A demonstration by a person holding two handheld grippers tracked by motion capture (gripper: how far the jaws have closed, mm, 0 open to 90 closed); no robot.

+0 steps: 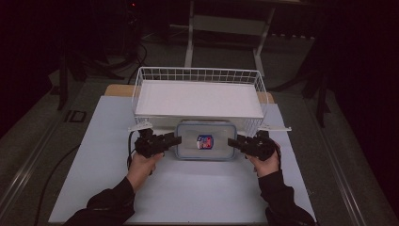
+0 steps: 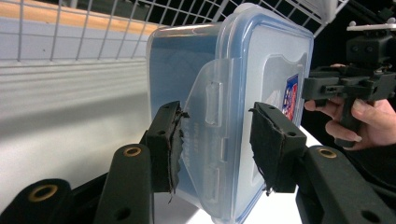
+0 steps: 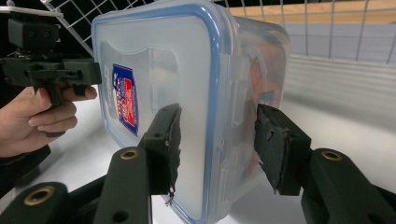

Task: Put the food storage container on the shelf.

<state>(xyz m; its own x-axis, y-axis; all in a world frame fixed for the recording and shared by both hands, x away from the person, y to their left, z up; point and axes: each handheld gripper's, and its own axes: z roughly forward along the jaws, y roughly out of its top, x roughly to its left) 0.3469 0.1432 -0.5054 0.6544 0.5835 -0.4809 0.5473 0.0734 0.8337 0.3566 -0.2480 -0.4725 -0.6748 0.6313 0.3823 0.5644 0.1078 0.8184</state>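
1. Object and position. The clear rectangular plastic food container with a blue-rimmed snap lid (image 1: 206,129) lies lid up near the middle of the white table sheet (image 1: 188,197). It is just on the near side of the white wire basket (image 1: 197,70), and its far edge is close against the basket wall. Whether its base rests fully on the sheet cannot be told.

2. Left gripper (image 1: 178,140). It is turned on its side and closed down on the container's left end. One pad bears on the translucent latch flap (image 2: 212,102) and the body wall, the other on the lid face.

3. Right gripper (image 1: 230,142). Its jaws stand about half apart and straddle the right end, one pad over the lid, the other beside the body wall. Whether they press cannot be told.

4. Risk, uneven hold. If one side grips and the other merely brackets, a lift probably tips the container toward the looser end, and it slides out.

5. Risk, latch. The left pad sits on a hinged flap. Pressure or a pull there could spring it open, loosening the lid and letting the contents shift.

6. Risk, smooth plastic. The pads reach only the outermost ends, and the worn pad edges offer little bite, so a quick move could let the container twist.

7. Risk, basket. The wire wall stands just beyond, so a forward carry without enough height would likely catch its top rim.
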